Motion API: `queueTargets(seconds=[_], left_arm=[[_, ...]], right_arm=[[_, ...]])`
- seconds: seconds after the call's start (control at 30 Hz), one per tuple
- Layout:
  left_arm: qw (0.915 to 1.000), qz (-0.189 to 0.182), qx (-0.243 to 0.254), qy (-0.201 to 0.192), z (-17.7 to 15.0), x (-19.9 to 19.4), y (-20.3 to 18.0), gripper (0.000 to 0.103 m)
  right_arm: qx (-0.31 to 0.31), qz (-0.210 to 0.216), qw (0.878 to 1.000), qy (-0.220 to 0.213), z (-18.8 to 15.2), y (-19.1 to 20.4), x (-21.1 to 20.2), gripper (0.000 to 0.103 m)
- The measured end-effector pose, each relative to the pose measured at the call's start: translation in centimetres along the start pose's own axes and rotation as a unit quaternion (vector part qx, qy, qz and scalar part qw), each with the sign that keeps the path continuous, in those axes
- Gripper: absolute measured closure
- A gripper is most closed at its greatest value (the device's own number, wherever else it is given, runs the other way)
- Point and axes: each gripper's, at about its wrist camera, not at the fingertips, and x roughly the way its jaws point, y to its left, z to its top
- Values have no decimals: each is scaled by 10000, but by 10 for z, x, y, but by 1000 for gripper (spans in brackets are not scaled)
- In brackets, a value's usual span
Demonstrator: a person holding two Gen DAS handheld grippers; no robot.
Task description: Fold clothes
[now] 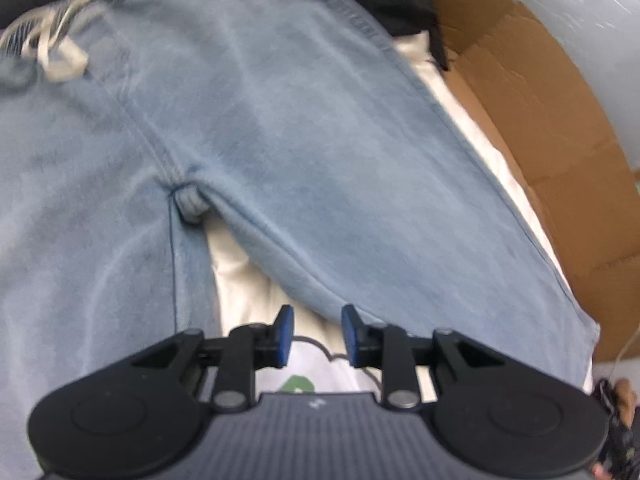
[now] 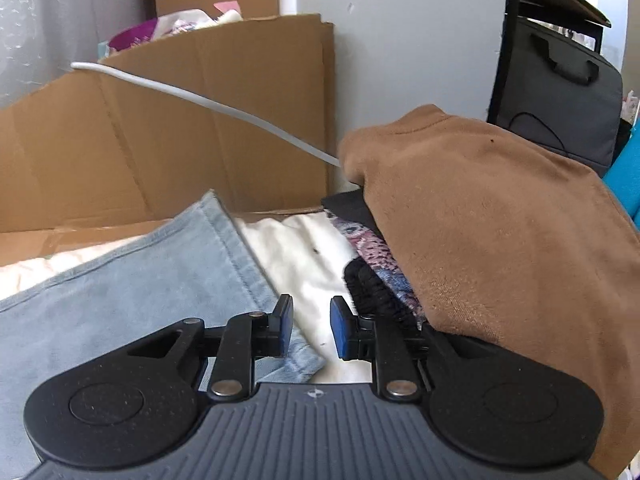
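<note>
Left wrist view: the light blue denim shorts (image 1: pixel 280 140) lie spread face up on a white sheet (image 1: pixel 248 292), waistband and drawstring (image 1: pixel 52 48) at the far side, both legs running toward the camera. The left tongs (image 1: pixel 316 336) stand open with a moderate gap between the blue pads, holding nothing, above the white strip between the two legs, just beside the inner hem of one leg. Brown cardboard (image 1: pixel 540 128) borders the sheet on one side. Right wrist view: the right tongs (image 2: pixel 310 332) are likewise open and empty, poised at a hem corner of the shorts (image 2: pixel 140 288), with white sheet (image 2: pixel 304 256) between the pads. A loose brown garment (image 2: pixel 480 220) drapes over a pile of other clothes (image 2: pixel 372 256) just beside the tongs. Probable faults: a closing grip may pinch the sheet along with the denim, or take only one fabric layer, so the fold drags or skews; the brown garment may snag on the right tongs. Motion blur softens the left view; the outer leg hems are cut off, and the support beneath the sheet cannot be identified.
</note>
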Motion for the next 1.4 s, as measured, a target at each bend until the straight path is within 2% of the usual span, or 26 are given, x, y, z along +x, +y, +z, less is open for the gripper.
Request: queueTargets(seconds=[0.13, 0.23, 0.37, 0.5, 0.6, 0.8, 0.83, 0.9, 1.0, 1.07, 1.17, 1.3, 1.4], left_arm=[[9995, -63, 177, -256, 12, -24, -2, 76], [9985, -54, 232, -484, 25, -34, 7, 76], [9945, 432, 630, -718, 43, -26, 17, 76], [9860, 1054, 936, -889, 56, -8, 27, 76], [9821, 1301, 1056, -860, 58, 7, 32, 79], [9797, 1455, 1208, -658, 63, 33, 41, 79], [9788, 1476, 1249, -671, 63, 35, 41, 84], [9784, 1492, 1254, -691, 69, 33, 42, 86], [9752, 1563, 1331, -830, 83, 27, 41, 86], [9708, 1630, 1484, -944, 97, 25, 39, 86], [9635, 1713, 1728, -1117, 121, 28, 36, 85], [9607, 1636, 1870, -1238, 153, 32, 29, 85], [9546, 1572, 2143, -1343, 168, 36, 19, 85]], right_arm=[[-238, 153, 9996, -81, -4, 12, -10, 74], [-385, 214, 9990, -106, -6, 19, -13, 66], [-452, 302, 9985, -56, -8, 25, -4, 64], [-578, 429, 9974, 45, -14, 36, 4, 64], [-749, 477, 9960, 74, -21, 48, 9, 64], [-1068, 555, 9918, 431, -40, 60, 27, 64], [-1043, 537, 9918, 506, -42, 58, 31, 64], [-1096, 511, 9913, 522, -44, 53, 34, 64], [-1258, 217, 9907, 475, -44, 49, 36, 65], [-1088, 209, 9925, 515, -43, 43, 38, 65], [-1314, 60, 9903, 449, -44, 53, 34, 65], [-1181, 365, 9918, 325, -43, 55, 21, 64], [-1097, 535, 9921, 297, -41, 54, 15, 64]])
